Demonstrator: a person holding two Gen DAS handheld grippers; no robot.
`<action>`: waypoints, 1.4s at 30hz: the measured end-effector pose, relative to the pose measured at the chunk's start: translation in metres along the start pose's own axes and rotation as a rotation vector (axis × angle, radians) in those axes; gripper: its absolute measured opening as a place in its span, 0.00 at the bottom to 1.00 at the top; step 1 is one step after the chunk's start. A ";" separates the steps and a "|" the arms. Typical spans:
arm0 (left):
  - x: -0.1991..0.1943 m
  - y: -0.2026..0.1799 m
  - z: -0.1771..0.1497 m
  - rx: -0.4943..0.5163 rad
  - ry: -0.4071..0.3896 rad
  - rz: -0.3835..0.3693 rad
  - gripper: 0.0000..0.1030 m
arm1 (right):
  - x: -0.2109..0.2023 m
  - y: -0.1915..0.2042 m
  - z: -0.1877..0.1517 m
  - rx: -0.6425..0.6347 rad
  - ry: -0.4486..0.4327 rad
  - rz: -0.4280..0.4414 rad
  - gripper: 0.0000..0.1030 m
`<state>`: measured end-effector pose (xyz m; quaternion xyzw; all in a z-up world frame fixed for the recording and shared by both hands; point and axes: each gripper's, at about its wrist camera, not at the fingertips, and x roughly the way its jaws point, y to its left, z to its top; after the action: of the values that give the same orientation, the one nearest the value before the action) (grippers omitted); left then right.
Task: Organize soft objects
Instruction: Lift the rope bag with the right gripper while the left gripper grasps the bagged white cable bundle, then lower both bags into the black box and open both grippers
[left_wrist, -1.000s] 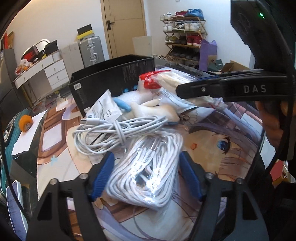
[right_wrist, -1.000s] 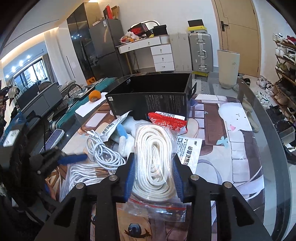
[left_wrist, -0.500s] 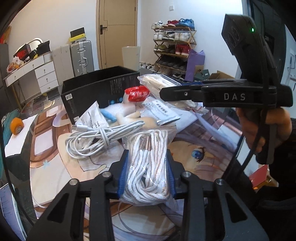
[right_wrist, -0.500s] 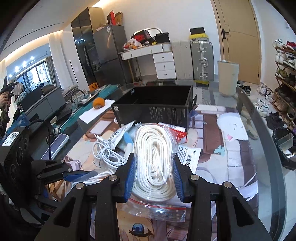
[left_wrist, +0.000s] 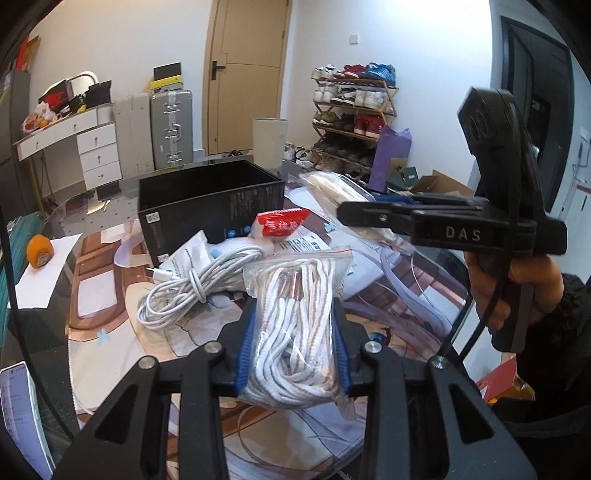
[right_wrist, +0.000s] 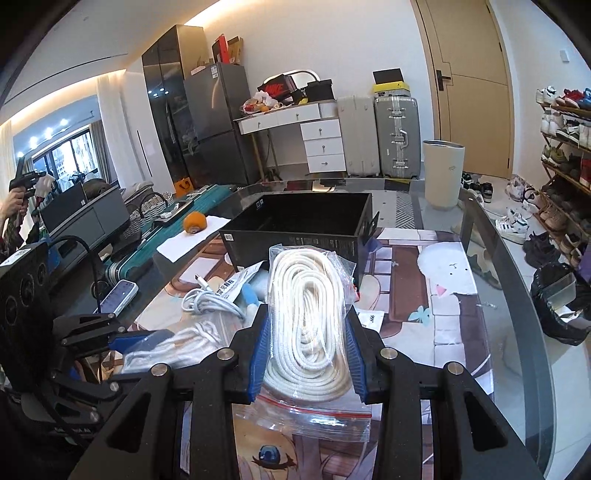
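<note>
My left gripper (left_wrist: 293, 345) is shut on a clear bag of white-and-pink cord (left_wrist: 295, 325), lifted just above the printed mat. In the right wrist view my right gripper (right_wrist: 306, 354) is shut on a zip bag of cream rope (right_wrist: 308, 314), also held off the table. The right gripper (left_wrist: 424, 219) with its bag shows in the left wrist view at the right, in a person's hand. A black open box (right_wrist: 303, 229) stands behind both bags. A bundled white cable (left_wrist: 192, 291), a red-topped packet (left_wrist: 282, 223) and a white sachet (left_wrist: 188, 253) lie in front of the box.
The glass table (right_wrist: 517, 332) carries a printed mat (right_wrist: 424, 302). An orange roll (left_wrist: 38, 253) sits on white paper at the left, a phone (right_wrist: 120, 295) near the left edge. Suitcases, a drawer desk and a shoe rack stand beyond the table.
The left gripper's jaws closed on the cord bag and lifted it off the mat. The right gripper rose with its rope bag still gripped.
</note>
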<state>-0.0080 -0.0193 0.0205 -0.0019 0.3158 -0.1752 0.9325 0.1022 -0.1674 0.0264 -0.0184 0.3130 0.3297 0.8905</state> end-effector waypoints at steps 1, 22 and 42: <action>-0.001 0.002 0.001 -0.008 -0.004 -0.004 0.33 | 0.000 -0.001 0.001 0.003 0.000 0.000 0.36; 0.017 0.034 0.049 -0.082 -0.049 0.155 0.33 | 0.008 -0.007 0.013 -0.018 0.018 0.007 0.36; 0.045 0.072 0.098 -0.075 -0.060 0.220 0.34 | 0.042 -0.008 0.064 -0.073 0.056 -0.002 0.36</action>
<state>0.1062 0.0230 0.0643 -0.0071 0.2924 -0.0596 0.9544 0.1665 -0.1346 0.0525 -0.0605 0.3253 0.3393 0.8805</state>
